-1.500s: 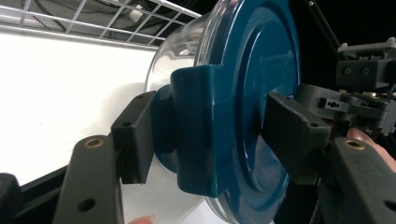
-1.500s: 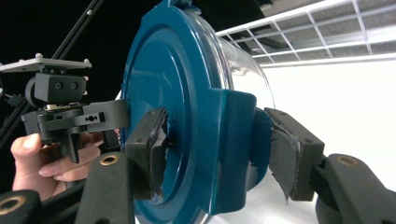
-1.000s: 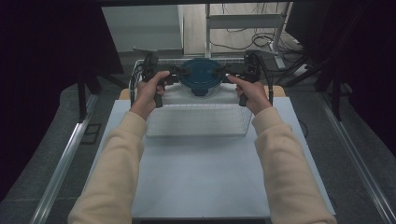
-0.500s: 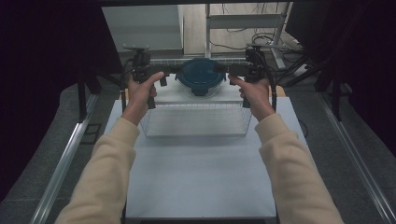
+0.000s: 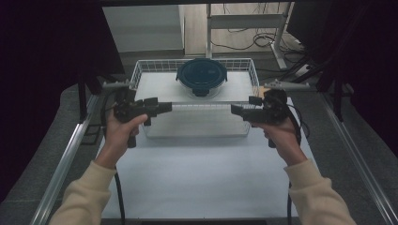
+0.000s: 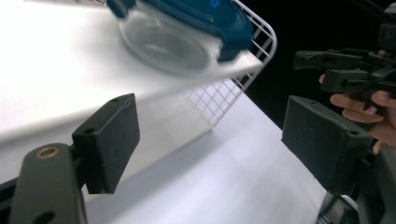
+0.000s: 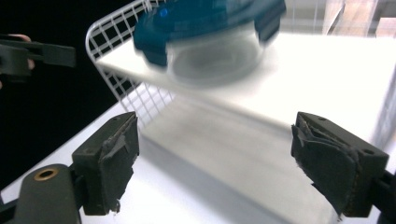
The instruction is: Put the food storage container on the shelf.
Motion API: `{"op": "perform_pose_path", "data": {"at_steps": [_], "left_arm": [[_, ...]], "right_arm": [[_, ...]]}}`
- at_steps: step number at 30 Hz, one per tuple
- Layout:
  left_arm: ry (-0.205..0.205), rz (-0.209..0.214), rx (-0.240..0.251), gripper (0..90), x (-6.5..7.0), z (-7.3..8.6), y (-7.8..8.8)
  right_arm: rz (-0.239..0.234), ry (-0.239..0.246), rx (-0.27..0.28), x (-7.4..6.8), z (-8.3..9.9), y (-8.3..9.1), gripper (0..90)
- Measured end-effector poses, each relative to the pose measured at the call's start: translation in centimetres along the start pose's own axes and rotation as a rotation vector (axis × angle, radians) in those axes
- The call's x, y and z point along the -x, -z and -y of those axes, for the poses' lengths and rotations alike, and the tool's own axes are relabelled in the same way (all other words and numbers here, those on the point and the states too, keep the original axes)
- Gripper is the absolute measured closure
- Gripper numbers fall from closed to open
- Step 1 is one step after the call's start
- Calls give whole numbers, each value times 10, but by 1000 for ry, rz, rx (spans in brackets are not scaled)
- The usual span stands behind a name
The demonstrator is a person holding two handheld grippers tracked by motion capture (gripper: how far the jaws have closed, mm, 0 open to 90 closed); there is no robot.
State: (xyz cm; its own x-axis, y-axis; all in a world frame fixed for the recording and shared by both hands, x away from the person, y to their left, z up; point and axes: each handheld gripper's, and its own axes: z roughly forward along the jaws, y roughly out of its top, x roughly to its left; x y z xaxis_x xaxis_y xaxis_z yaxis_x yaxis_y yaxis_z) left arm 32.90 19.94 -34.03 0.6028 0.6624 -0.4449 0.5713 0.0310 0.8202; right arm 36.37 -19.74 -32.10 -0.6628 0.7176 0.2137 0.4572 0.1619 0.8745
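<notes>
Both grippers, left (image 5: 162,107) and right (image 5: 239,110), have just spread their fingers and backed off the basket (image 5: 141,70) (bowl (image 5: 202,75) inside), apparently placed.

High view: fixed overhead, facing forward and down, taking in the whole white table (image 5: 202,178). Gripper views: low, close, facing inward, sharing the white wire basket (image 5: 141,70) (image 6: 254,56) (image 7: 107,44) at upper frame.

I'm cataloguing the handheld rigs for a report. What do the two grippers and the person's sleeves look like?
Both the left gripper and the right gripper are black, pistol-shaped tools, each topped by a grey plate and trailing a black cable. Their fingers are flat black blocks on dark arms with a brass-coloured rivet; the right gripper's pads look frayed. The sleeves are cream, with ribbed cuffs.
</notes>
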Motion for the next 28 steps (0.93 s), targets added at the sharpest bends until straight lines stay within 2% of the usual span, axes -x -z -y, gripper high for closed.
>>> {"op": "perform_pose_path", "data": {"at_steps": [3, 5, 7, 9, 11, 13, 16, 18, 21, 25, 28], "left_arm": [[-15, 0, -5, 187, 3, 25, 6], [-48, -23, -26, 186, 7, 47, 9], [-59, -32, -37, 186, 8, 62, 10], [-73, -57, -62, 186, 6, 85, 7], [-67, -73, -83, 187, 3, 103, 4], [-51, -87, -114, 186, -3, 123, 0], [-39, -111, -151, 188, -9, 143, -5], [-40, -130, -171, 188, -11, 147, -7], [-43, -135, -156, 189, -10, 146, -6], [-46, -118, -137, 194, -8, 141, -4], [-52, -125, -128, 191, -7, 140, -4]], "right_arm": [[8, 21, -3, -3, 30, 15, 160], [16, 43, -11, -4, 48, 22, 162], [20, 57, -14, -4, 64, 26, 162], [28, 71, -12, -5, 83, 30, 167], [25, 73, -12, -5, 99, 30, 173], [-6, 60, -27, -5, 119, 28, 185], [-7, 49, -51, -4, 139, 24, 197], [11, 57, -77, -2, 148, 20, 197], [16, 53, -81, -1, 150, 17, 197], [32, 66, -48, -2, 151, 20, 179], [48, 52, -24, -1, 153, 24, 178]]}}
